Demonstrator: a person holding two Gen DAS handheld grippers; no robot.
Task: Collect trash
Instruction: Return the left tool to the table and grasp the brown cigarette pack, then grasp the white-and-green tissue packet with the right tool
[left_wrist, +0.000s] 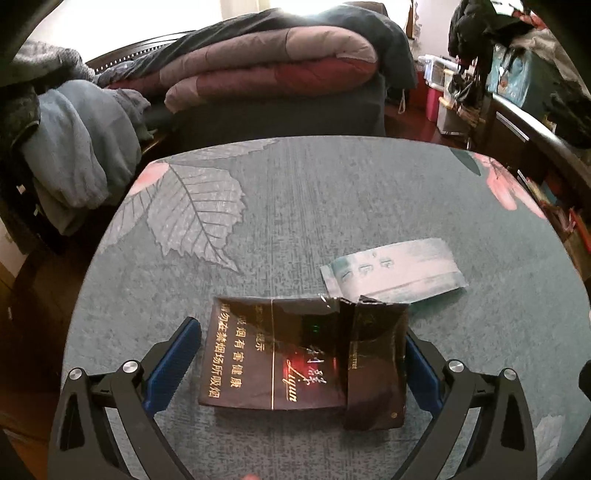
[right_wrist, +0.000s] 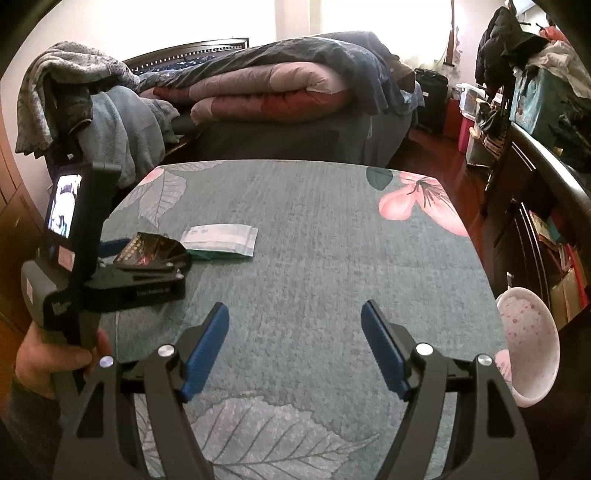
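Observation:
A flattened black cigarette pack (left_wrist: 303, 354) with gold lettering lies on the teal tablecloth (left_wrist: 295, 206), between the wide-open blue fingers of my left gripper (left_wrist: 301, 332). The fingers stand either side of it; the right one is close to its edge. A pale green-and-white packet (left_wrist: 393, 271) lies just beyond, to the right. In the right wrist view the pack (right_wrist: 149, 251) and the packet (right_wrist: 219, 240) lie at the left, with the left gripper (right_wrist: 110, 266) around the pack. My right gripper (right_wrist: 295, 325) is open and empty over the table's middle.
A pink-speckled white bowl (right_wrist: 528, 347) sits at the table's right edge. A bed with folded quilts (right_wrist: 273, 96) stands beyond the table. Clothes hang on a chair (right_wrist: 92, 118) at the left. Shelves and boxes (right_wrist: 535, 184) line the right.

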